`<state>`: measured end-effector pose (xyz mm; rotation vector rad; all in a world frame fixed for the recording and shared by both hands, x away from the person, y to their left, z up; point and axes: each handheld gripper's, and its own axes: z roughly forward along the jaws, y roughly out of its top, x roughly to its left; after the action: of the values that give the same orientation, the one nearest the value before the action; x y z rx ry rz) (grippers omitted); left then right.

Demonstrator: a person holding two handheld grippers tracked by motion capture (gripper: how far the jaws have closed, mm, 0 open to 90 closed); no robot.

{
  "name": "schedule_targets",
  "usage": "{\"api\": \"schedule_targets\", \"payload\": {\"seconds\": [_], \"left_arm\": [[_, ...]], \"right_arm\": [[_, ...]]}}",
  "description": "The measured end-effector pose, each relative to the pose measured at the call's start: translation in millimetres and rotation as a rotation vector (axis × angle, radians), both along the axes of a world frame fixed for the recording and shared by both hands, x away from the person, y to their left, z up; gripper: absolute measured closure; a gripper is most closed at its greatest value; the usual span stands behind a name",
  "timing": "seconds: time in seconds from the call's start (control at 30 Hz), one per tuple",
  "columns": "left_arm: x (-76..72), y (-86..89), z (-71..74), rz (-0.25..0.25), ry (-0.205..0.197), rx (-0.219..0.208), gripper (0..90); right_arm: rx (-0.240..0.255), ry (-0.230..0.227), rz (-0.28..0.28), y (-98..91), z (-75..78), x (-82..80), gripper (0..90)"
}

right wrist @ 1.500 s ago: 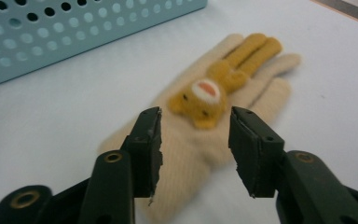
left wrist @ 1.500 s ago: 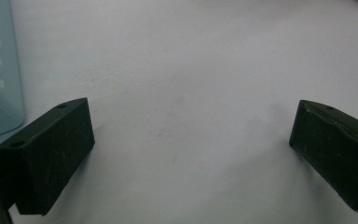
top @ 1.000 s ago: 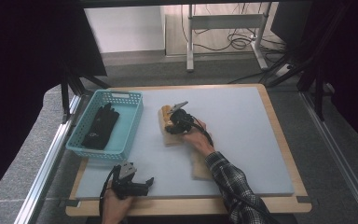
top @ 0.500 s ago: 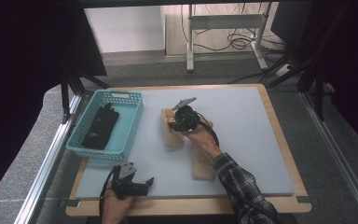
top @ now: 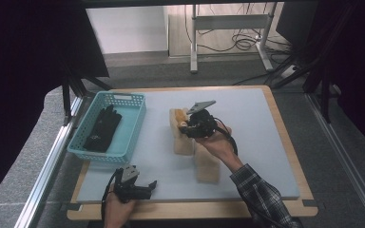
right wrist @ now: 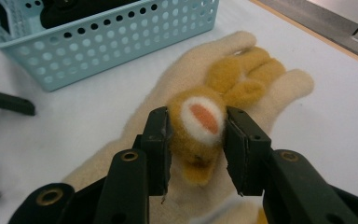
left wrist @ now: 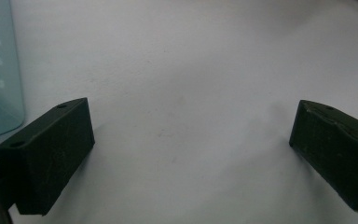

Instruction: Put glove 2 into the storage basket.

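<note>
A cream glove [top: 182, 138] with an orange plush animal [right wrist: 200, 119] on it lies mid-mat, and its fingers [right wrist: 261, 74] point toward the far side. My right gripper [top: 190, 126] [right wrist: 198, 126] has just been closing. Its pads now press both sides of the plush animal's orange-and-white head. A second cream glove [top: 208, 167] lies under the person's right forearm. My left gripper [top: 148, 189] [left wrist: 191, 135] rests near the front edge of the mat, open, with bare mat between its jaws.
A light blue perforated basket [top: 119, 97] [right wrist: 121, 42] stands on the left of the mat, with black gloves [top: 102, 128] inside. The pale mat [top: 266, 123] sits on a wooden board. Table legs and cables are on the floor beyond.
My right gripper has risen and shifted a little to the right, with the plush part of the glove between its jaws. The second cream glove shows more. The left gripper has not moved.
</note>
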<state>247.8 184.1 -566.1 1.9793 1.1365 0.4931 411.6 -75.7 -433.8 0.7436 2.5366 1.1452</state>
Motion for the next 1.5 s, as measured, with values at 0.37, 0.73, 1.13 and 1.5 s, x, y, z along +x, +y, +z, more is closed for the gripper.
{"api": "schedule_targets", "payload": {"seconds": [0.37, 0.73, 1.13, 1.5], "left_arm": [[0.1, 0.0, 0.1, 0.000, 0.000, 0.001, 0.0], [0.1, -0.3, 0.0, 0.004, -0.002, -0.002, 0.0], [0.0, -0.1, 0.0, 0.002, -0.001, 0.000, 0.0], [0.0, -0.1, 0.0, 0.002, -0.001, 0.000, 0.0]], "right_arm": [[-0.026, -0.003, -0.029, -43.8, 8.9, -45.1, 61.6], [-0.071, 0.012, -0.115, -86.6, -9.1, -74.6, 61.4], [-0.052, 0.090, -0.135, -75.1, -50.3, -66.6, 59.0], [-0.006, 0.067, -0.128, -91.1, -41.8, -68.9, 46.7]]}}
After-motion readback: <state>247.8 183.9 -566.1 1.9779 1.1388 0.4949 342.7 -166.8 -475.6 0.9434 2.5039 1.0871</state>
